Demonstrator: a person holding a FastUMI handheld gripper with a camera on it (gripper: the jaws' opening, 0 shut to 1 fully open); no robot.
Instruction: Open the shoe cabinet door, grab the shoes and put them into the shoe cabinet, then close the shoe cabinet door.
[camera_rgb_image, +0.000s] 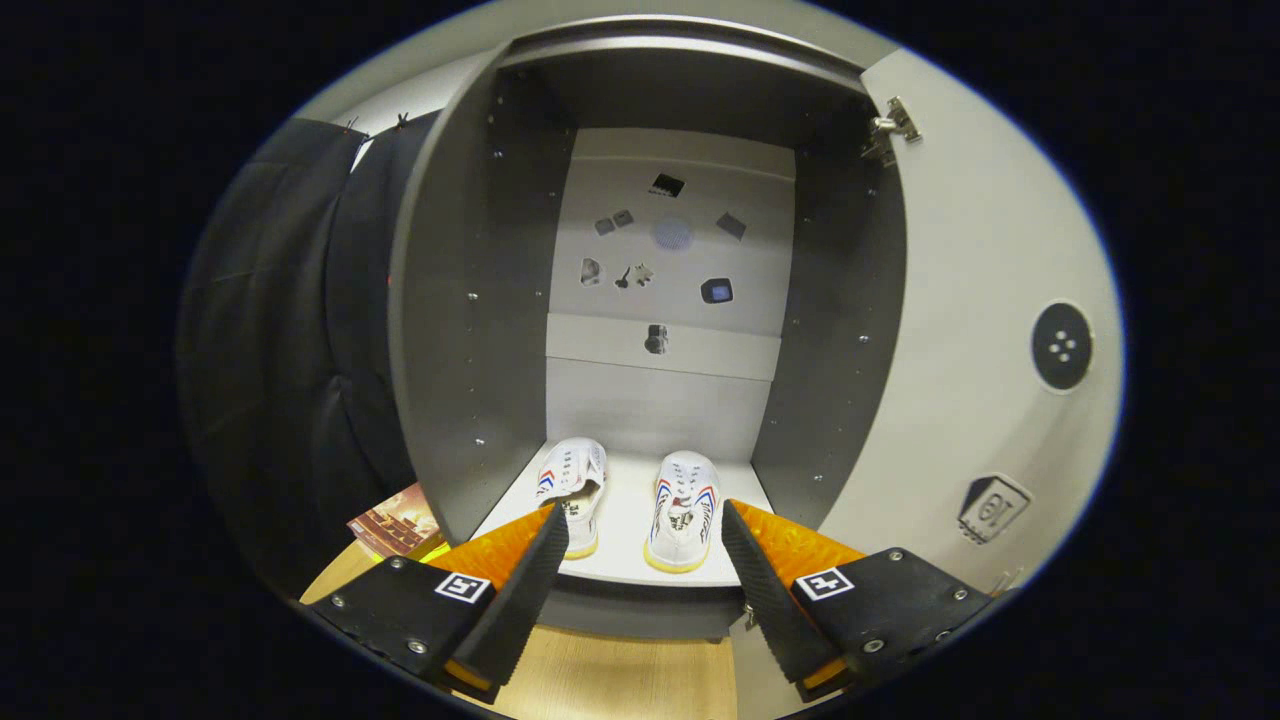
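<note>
White shoes (628, 495) sit side by side on the cabinet shelf (625, 520) beyond our wide, empty fingers (634, 560), so next we catch the open door (985, 330) and swing it shut cleanly.

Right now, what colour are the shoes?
White shoes with red-blue stripes, seen best in the gripper view; open gripper.

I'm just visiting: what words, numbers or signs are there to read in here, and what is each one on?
No text reads clearly.
Sticker on the open cabinet door: characters too warped to read.
Dark print on the white shoes: too small.
Stickers on the back wall of the cabinet: too small.
Square markers on the open gripper, held short of the shoes: patterns, no words.
</note>
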